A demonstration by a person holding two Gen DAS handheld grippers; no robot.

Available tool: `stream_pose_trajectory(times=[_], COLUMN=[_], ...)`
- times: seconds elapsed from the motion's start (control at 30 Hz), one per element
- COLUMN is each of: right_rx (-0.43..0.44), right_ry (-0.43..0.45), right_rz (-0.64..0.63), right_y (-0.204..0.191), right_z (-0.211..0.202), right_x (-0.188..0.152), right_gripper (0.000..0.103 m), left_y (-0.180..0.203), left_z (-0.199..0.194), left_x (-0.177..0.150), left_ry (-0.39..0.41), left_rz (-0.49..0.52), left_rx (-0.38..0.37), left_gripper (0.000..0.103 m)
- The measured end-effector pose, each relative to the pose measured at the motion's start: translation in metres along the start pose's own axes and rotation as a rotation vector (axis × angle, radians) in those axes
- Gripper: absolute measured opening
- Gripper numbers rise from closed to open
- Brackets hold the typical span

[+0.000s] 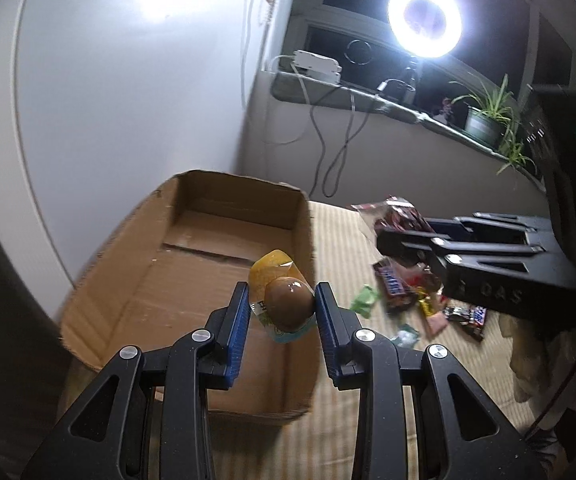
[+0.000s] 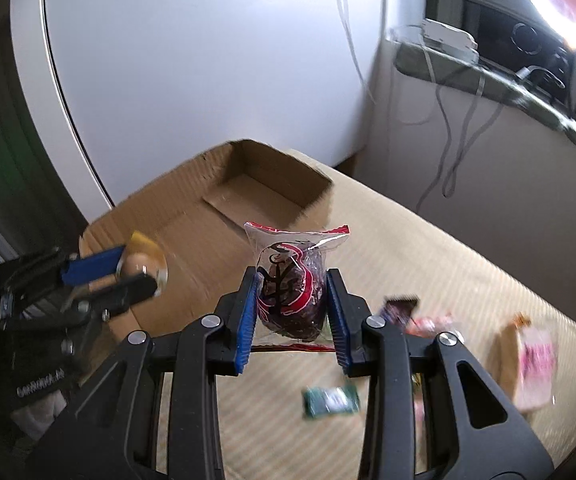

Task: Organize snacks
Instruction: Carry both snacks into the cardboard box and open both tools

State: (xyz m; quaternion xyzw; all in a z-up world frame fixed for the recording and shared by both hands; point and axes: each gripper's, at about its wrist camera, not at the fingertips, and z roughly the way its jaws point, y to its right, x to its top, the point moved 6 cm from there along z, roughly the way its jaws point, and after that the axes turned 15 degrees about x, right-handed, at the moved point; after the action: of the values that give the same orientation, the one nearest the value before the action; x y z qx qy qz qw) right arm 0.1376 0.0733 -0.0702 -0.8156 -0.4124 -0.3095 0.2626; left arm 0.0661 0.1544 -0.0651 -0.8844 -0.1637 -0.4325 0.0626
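Note:
My left gripper (image 1: 282, 300) is shut on a packaged brown egg snack (image 1: 288, 302) in a clear and yellow wrapper, held above the right wall of an open cardboard box (image 1: 192, 248). My right gripper (image 2: 291, 300) is shut on a dark snack in a clear red-printed packet (image 2: 291, 280), held above the beige striped surface (image 2: 427, 248) just right of the box (image 2: 192, 232). The left gripper (image 2: 128, 272) with its egg shows at the left of the right wrist view. The right gripper (image 1: 439, 252) shows at the right of the left wrist view.
Loose snacks lie on the surface: Snickers bars (image 1: 391, 284), a green wrapper (image 1: 363, 300), a green packet (image 2: 329, 400) and a pink-and-brown packet (image 2: 527, 364). A white wall stands behind the box. A windowsill with a ring light (image 1: 423, 20), cables and a plant (image 1: 483, 116) is at the back right.

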Motion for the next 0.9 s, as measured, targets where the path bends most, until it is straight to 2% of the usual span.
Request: stream_pose_trajectory(times=[0.23, 0.4, 0.63, 0.9], right_rx=[0.033, 0.043, 0.049, 0.051], right_ry=[-0.026, -0.050, -0.072, -0.070], right_rz=[-0.046, -0.055, -0.048, -0.059], right_y=[-0.010, -0.015, -0.015, -0.017], right_z=[0.040, 0.063, 0.081, 0.082], right_x=[0.025, 0.032, 0.032, 0.032], right_gripper=[0.034, 0.034, 0.034, 0.034], left_y=[-0.021, -0.027, -0.029, -0.030], left_z=[0.011, 0.019, 0.021, 0.022], left_x=[-0.002, -0.005, -0.007, -0.007], left_ry=[-0.010, -0.020, -0.022, -0.025], left_rz=[-0.018, -0.022, -0.017, -0.017], left_rx=[0.034, 0.043, 0.047, 0.054], left_gripper=[0.031, 0.031, 0.031, 0.032])
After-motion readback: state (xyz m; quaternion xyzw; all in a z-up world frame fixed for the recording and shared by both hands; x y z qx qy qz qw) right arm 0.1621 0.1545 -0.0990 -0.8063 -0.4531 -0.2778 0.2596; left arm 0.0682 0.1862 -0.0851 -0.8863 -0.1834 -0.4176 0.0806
